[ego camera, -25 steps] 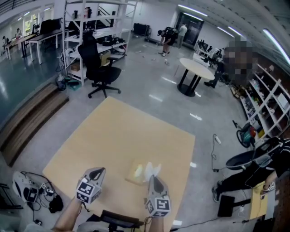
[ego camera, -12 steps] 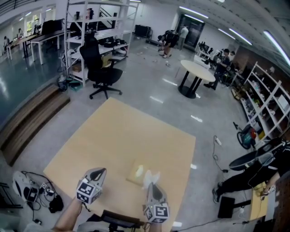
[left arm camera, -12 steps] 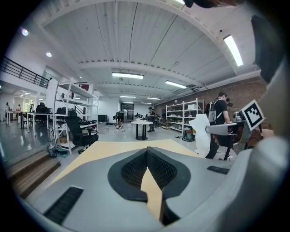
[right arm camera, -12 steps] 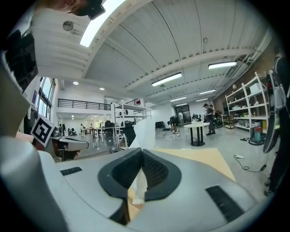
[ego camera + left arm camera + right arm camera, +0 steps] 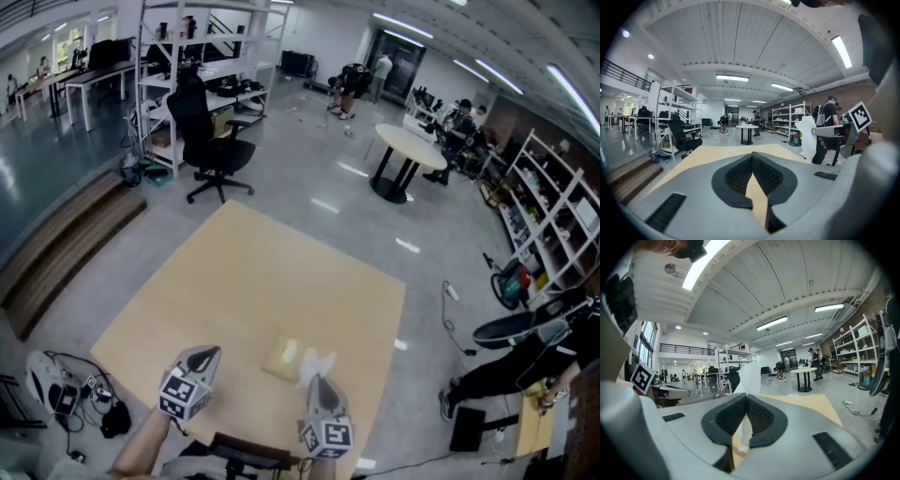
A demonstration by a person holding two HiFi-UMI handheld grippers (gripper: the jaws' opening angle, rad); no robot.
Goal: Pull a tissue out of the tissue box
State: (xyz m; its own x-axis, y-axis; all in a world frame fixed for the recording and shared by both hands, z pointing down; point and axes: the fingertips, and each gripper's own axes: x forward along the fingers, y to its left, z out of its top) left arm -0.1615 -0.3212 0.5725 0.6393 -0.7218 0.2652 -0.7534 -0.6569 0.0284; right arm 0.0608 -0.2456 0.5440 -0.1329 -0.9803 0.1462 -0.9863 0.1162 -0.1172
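Fingers (image 5: 762,416) of right gripper (image 5: 746,399) drew the tissue (image 5: 317,364) back slightly.

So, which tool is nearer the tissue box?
Right. The right tool is beside the tissue box, shut on a tissue; the left tool is apart, to its left.

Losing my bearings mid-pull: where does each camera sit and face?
Head view: on head, steeply down on light wooden table, tan tissue box; left gripper, right gripper, left forearm show.
Left gripper view: along its own shut, empty jaws, across table.
Right gripper view: along its own jaws, shut on white tissue.
Shared: gripper views both show round white pedestal table.
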